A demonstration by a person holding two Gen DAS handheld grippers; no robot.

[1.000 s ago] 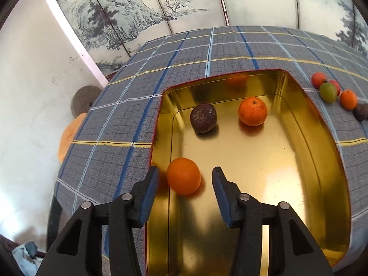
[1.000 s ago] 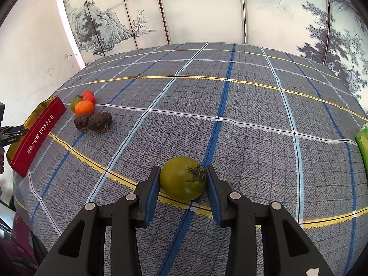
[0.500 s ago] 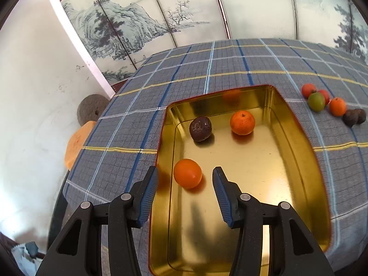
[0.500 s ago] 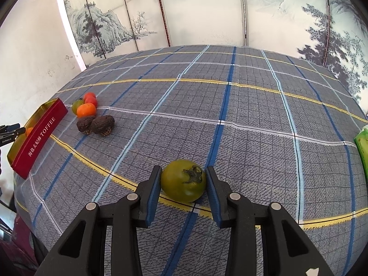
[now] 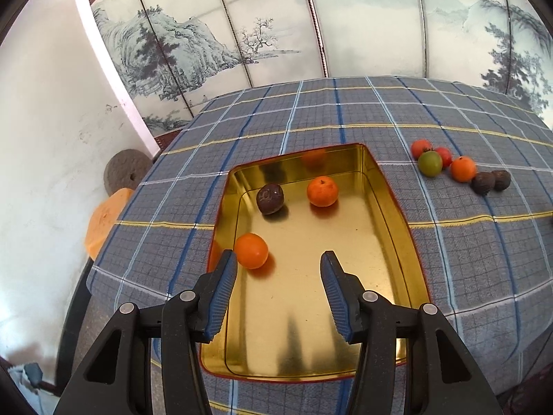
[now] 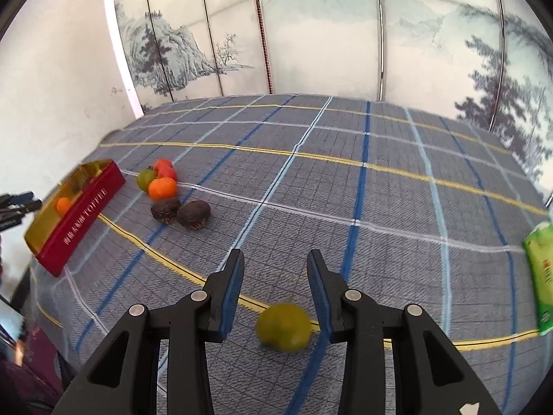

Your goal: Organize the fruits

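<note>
Covering the table, a plaid cloth (image 6: 380,207) fronts painted screens (image 6: 328,34).

In the right wrist view the green fruit (image 6: 283,326) is smeared by motion blur, so its stem and its contact with the tabletop (image 6: 380,207) cannot be told. The green packet (image 6: 541,276) is cut off by the right edge. The white lettering on the red tin (image 6: 79,218) is too blurred to read. The left claw (image 6: 17,204) shows only as tips at the left edge
</note>
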